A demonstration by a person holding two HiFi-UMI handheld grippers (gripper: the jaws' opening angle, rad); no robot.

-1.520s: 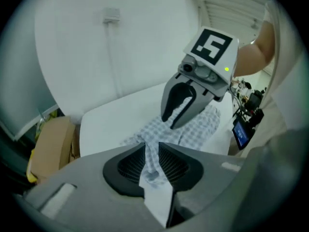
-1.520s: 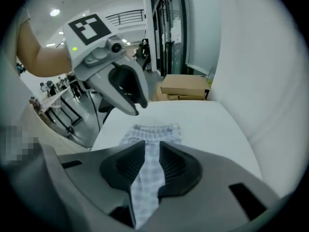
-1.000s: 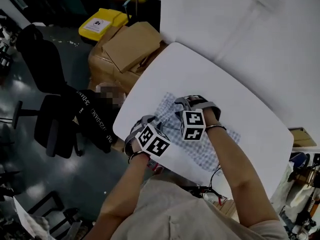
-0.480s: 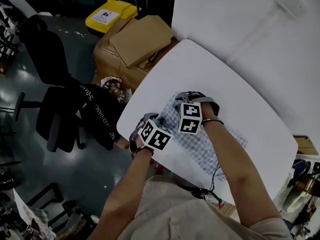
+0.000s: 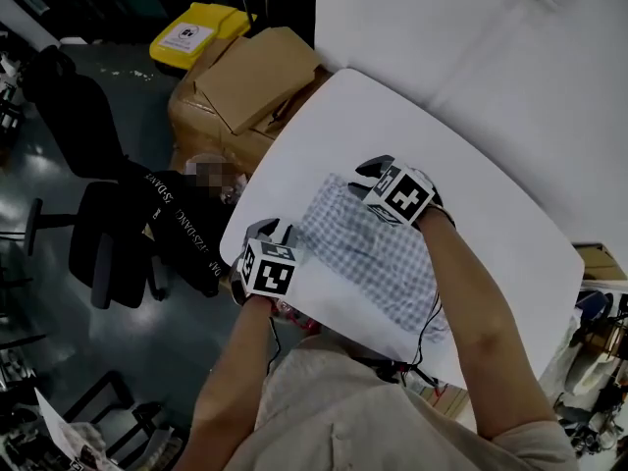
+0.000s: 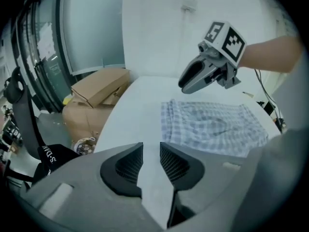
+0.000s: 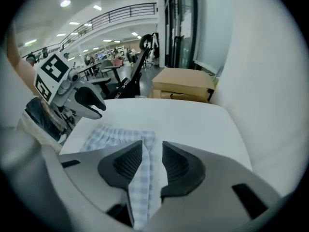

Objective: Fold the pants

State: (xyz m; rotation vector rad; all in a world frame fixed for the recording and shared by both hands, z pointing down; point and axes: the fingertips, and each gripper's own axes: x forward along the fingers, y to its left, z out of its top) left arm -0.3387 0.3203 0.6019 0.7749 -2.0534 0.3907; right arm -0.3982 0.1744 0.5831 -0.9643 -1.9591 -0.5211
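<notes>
Two bare forearms reach out from the bottom of the head view, each hand carrying one gripper with one marker cube on it. One pair of pants (image 5: 378,255), pale blue-and-white check, lies spread flat on the single white table (image 5: 392,116), between the person's body and the table's middle, with one long side running along the near edge.

One of the two, the left gripper (image 5: 263,230), hangs at the table's left edge, just beside the pants and off the cloth. Its jaws stand a narrow gap apart, and only bare tabletop shows between them.

The right gripper (image 5: 374,169) sits at the far corner of the pants, tilted down toward the table. Its jaws have just been opening and stand a moderate gap apart. One folded edge of the checked cloth runs through that gap along one pad, with white tabletop showing beside the other pad, so the cloth is not pinched.

Beyond the table's left side, on the dark floor, stand two stacked cardboard boxes (image 5: 257,77), one yellow bin (image 5: 191,35) behind them, and what look like two black chairs (image 5: 83,116). One black cloth with white lettering (image 5: 182,229) is draped near the nearer chair. One white wall (image 5: 471,27) rises past the table's far edge.
</notes>
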